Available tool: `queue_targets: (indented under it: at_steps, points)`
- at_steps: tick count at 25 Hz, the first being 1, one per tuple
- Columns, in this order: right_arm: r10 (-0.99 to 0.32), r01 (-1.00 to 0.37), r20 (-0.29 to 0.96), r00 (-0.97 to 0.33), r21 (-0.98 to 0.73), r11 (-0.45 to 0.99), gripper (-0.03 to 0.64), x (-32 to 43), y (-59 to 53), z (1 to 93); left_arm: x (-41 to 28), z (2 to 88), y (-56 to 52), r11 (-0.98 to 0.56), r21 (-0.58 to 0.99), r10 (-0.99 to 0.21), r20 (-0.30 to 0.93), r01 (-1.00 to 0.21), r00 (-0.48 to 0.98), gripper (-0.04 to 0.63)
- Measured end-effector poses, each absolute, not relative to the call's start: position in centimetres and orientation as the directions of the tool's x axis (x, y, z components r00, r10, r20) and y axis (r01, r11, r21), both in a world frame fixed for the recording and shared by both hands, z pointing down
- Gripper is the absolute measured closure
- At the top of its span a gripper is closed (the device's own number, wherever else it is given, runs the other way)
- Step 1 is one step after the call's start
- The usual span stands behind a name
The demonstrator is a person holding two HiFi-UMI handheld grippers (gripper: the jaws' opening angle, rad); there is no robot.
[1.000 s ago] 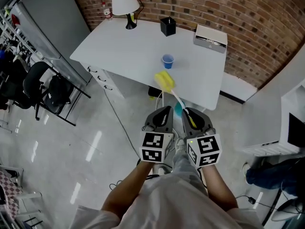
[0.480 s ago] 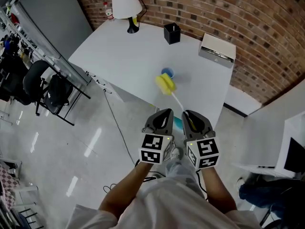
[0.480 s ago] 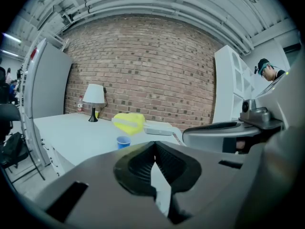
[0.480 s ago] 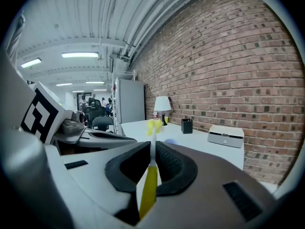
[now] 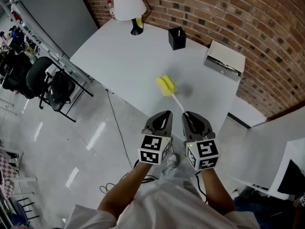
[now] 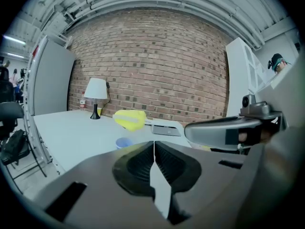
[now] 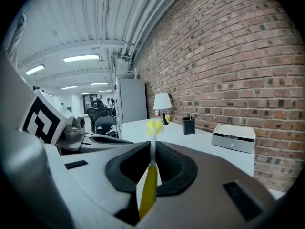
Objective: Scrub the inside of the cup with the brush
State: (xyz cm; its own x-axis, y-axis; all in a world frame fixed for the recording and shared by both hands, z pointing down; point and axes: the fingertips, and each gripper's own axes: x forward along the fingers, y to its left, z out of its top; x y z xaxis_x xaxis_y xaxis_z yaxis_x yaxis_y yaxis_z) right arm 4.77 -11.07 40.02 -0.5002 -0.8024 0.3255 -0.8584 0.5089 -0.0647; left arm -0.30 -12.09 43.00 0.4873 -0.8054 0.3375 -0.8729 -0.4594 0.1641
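Yellow-headed brush (image 5: 166,85), blue cup (image 6: 124,142), white table (image 5: 128,61), black pen holder (image 5: 177,38), red brick wall (image 5: 248,18)

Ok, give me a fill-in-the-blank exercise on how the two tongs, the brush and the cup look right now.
1. The right tongs are shut on the handle of the brush, whose head is ____.
2. The left tongs are shut and hold ____.
3. The cup on the table is ____.
4. Behind the lamp stands a wall of ____.
Missing words: yellow; nothing; blue; brick.
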Motion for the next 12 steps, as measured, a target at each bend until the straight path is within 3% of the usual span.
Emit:
queue_targets:
  at_steps: [12]
  points:
    - [-0.781,-0.831,0.308,-0.544,-0.064,0.553,0.588,6.7,-15.6,40.6,0.9,44.9,-16.9,-0.389,0.144,-0.843,0.342,-0.910,0.415,0.586]
